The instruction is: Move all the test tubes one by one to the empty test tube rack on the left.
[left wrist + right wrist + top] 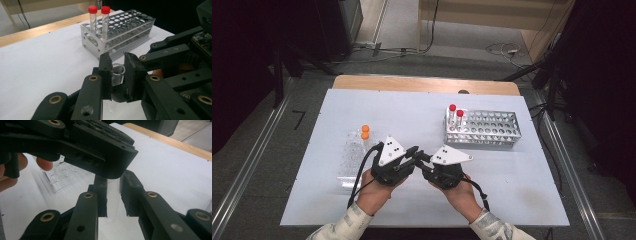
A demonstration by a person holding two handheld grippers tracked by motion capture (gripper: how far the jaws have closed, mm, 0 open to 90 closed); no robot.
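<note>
Your left gripper and right gripper both clamp one clear, uncapped plastic tube, jaw tips meeting.

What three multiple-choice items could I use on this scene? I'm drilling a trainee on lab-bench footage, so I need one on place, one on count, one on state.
1. Where do the red-capped tubes stand in the metal rack?
A. at one end
B. in the middle
C. on the table beside it

2. How many orange-capped tubes are in the clear rack?
A. none
B. two
C. five

3. What does the left hand-held gripper do?
A. hangs wide open
B. clamps a clear uncapped tube
C. grips a red cap

Answers: 1 A, both sit in the end holes. 2 B, two orange caps show. 3 B, its pads press the tube's sides.
</note>
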